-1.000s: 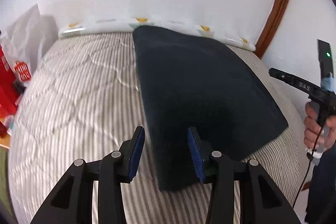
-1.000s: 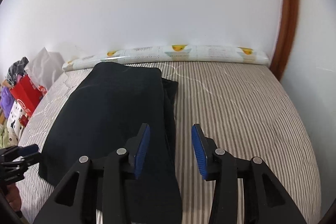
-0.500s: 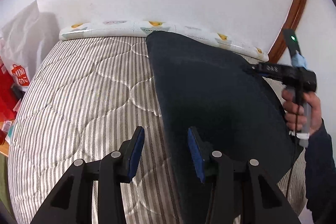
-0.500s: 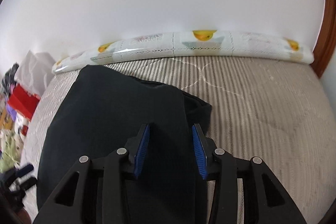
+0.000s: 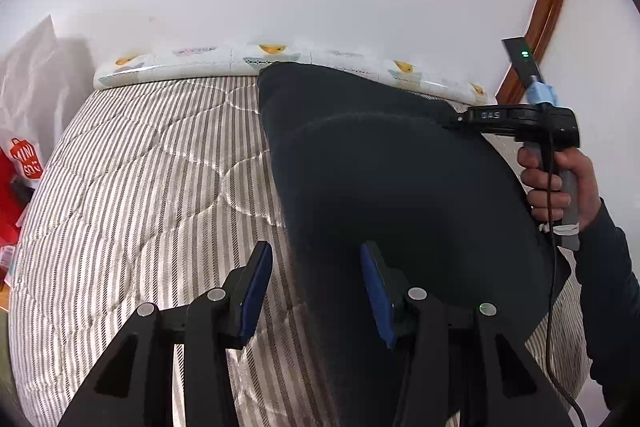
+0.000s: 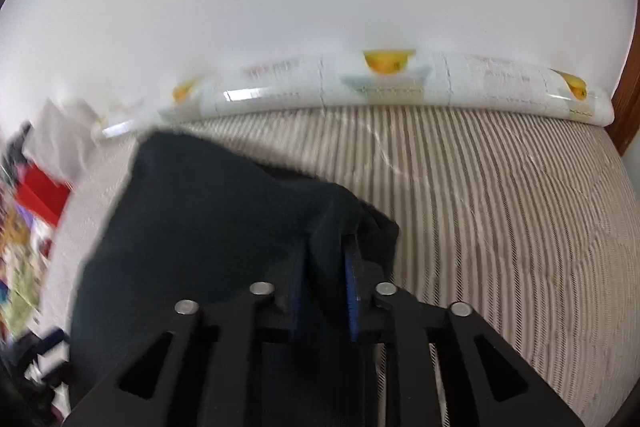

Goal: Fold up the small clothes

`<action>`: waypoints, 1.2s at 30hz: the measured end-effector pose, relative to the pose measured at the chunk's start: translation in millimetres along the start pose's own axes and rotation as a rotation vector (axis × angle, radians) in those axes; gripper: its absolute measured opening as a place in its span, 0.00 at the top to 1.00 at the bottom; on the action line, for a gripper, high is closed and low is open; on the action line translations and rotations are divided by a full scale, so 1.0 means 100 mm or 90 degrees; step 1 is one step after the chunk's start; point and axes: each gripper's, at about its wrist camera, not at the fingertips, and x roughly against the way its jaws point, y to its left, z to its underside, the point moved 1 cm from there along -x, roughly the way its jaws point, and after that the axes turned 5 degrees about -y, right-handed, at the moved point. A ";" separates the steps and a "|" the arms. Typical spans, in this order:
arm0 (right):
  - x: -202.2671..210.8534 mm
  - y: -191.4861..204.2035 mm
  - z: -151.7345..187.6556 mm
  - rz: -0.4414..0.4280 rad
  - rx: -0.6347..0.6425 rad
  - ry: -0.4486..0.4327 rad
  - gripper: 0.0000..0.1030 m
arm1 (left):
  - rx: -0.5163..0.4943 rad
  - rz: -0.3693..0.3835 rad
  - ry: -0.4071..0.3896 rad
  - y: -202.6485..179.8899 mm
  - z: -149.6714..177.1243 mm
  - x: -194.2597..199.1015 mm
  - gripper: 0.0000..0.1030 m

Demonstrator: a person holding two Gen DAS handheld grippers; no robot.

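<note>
Step in hand: the right gripper (image 6: 324,291) has pinched the right edge of the dark garment (image 5: 400,187) and raised it off the striped mattress (image 5: 140,187); judged from this, a fold from right to left is starting.
Right tongs: jaws drawn nearly together with a ridge of dark cloth bunched between the blue pads (image 6: 351,291). In the left wrist view the same tool meets the garment's far right edge, held by the person's right hand (image 5: 560,183).
Left tongs: the left gripper (image 5: 316,287) stands wide open with nothing in its grasp. Its jaws straddle the garment's near left edge, and whether a pad touches the cloth cannot be told.
Garment's place: on the mattress, right of centre, its far end reaching the patterned bolster (image 5: 280,61) along the wall, its near end running under the left gripper.
Next move: it probably calls for the left jaws to close on the near edge, so both corners travel together and the layer lands flat.
Count: one garment, two grippers, one bolster, one hand in view.
Left margin: a red printed bag (image 5: 22,167) and a white bag (image 5: 36,67); the right wrist view is blurred there.
</note>
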 end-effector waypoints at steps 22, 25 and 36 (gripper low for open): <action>0.71 0.04 0.70 0.068 0.022 -0.057 0.92 | -0.046 -0.048 -0.011 -0.21 0.29 0.35 0.55; 0.94 0.12 0.81 0.091 0.032 -0.094 0.85 | -0.046 -0.044 -0.006 -0.25 0.30 0.35 0.54; 1.30 0.08 1.58 0.110 0.035 -0.093 0.73 | -0.019 -0.023 0.019 -0.24 0.44 0.35 0.51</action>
